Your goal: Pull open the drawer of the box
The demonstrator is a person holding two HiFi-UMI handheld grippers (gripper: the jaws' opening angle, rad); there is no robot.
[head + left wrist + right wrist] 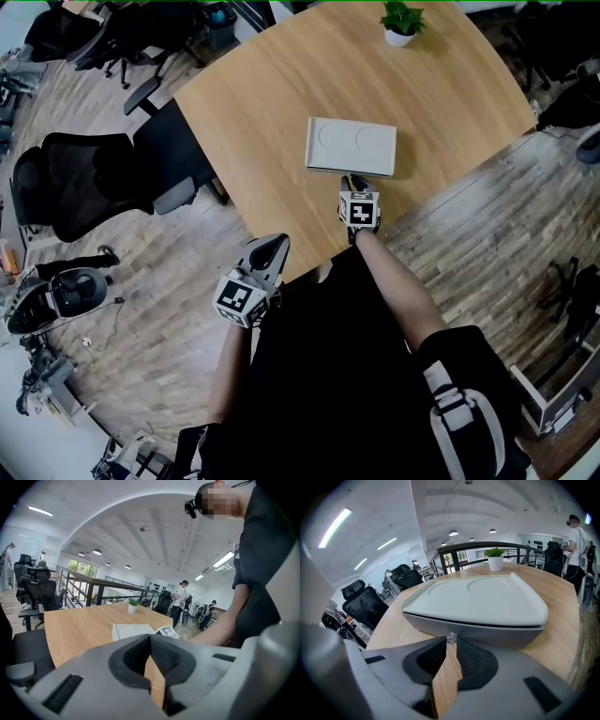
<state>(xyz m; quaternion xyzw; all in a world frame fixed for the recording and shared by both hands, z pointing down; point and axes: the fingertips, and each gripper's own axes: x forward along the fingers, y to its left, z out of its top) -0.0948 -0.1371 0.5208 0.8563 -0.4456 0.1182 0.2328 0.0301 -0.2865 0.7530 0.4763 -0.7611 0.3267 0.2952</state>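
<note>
A flat pale grey box (352, 145) lies on the wooden table (450, 84), its drawer front facing me. In the right gripper view the drawer front (487, 631) sits flush under the lid (478, 597), with a small clear knob (451, 638) at its middle. My right gripper (353, 180) is at that front, its jaws closed together on the knob (451, 641). My left gripper (272, 248) hovers off the table's near-left edge, shut and empty (150, 639). From it the box (131, 631) shows further along the table.
A small potted plant (401, 21) stands at the table's far side. Black office chairs (84, 183) stand on the wood floor to the left. People stand in the background of the left gripper view (182, 603).
</note>
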